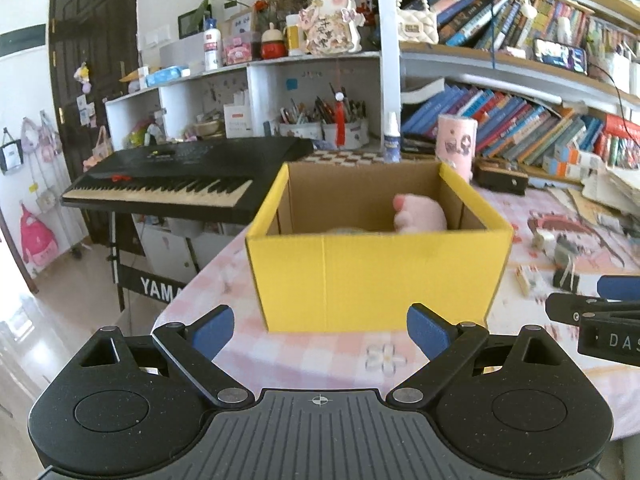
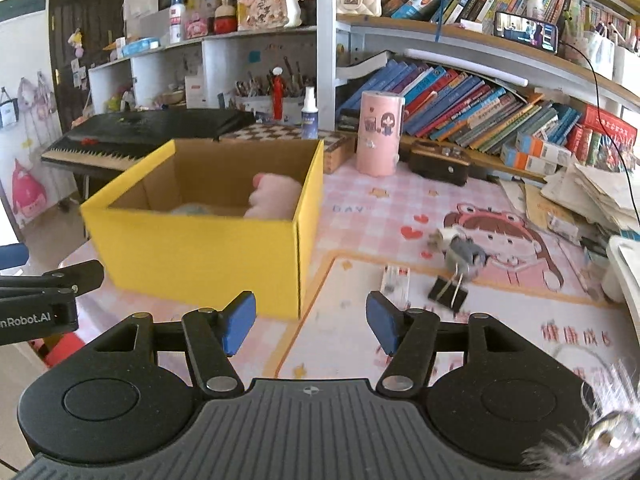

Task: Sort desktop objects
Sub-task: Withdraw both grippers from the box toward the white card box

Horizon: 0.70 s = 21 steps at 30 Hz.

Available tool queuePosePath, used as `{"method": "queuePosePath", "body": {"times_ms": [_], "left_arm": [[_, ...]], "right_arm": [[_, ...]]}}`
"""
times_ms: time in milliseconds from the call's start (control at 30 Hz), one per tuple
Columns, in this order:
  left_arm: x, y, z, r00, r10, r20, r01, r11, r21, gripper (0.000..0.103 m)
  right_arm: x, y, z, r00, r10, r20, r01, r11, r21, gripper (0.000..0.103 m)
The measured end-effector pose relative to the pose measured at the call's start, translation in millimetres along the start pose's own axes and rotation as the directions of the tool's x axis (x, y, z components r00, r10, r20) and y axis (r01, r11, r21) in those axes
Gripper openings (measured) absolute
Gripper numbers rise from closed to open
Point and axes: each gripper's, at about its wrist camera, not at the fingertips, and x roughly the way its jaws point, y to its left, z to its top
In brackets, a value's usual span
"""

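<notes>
A yellow cardboard box (image 1: 372,276) stands open on the pink desk mat, also seen at left in the right wrist view as the box (image 2: 200,256). Inside it lies a pink plush toy (image 1: 418,214) (image 2: 276,196). My left gripper (image 1: 320,332) is open just in front of the box, nothing between its blue pads. My right gripper (image 2: 312,322) is open over the mat to the right of the box, empty. On the mat beyond it lie a black binder clip (image 2: 448,294), a small white packet (image 2: 395,280) and a grey-white small object (image 2: 460,250).
A pink cylinder (image 2: 379,134), a dark small box (image 2: 440,162) and rows of books (image 2: 480,108) stand behind. A black keyboard (image 1: 176,178) sits left of the desk edge. Stacked papers (image 2: 592,196) and a white bin rim (image 2: 624,268) are at right. A furry item (image 2: 600,436) is at the bottom right corner.
</notes>
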Motion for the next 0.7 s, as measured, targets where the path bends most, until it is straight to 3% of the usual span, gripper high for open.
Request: {"method": "queuePosePath", "body": {"times_ms": [700], "left_arm": [[-42, 3, -51, 0.992, -0.067, -0.109, 0.074, 0.996, 0.058, 0.095]], "right_arm": [[-55, 35, -66, 0.996, -0.007, -0.088, 0.008, 1.000, 0.016, 0.066]]}}
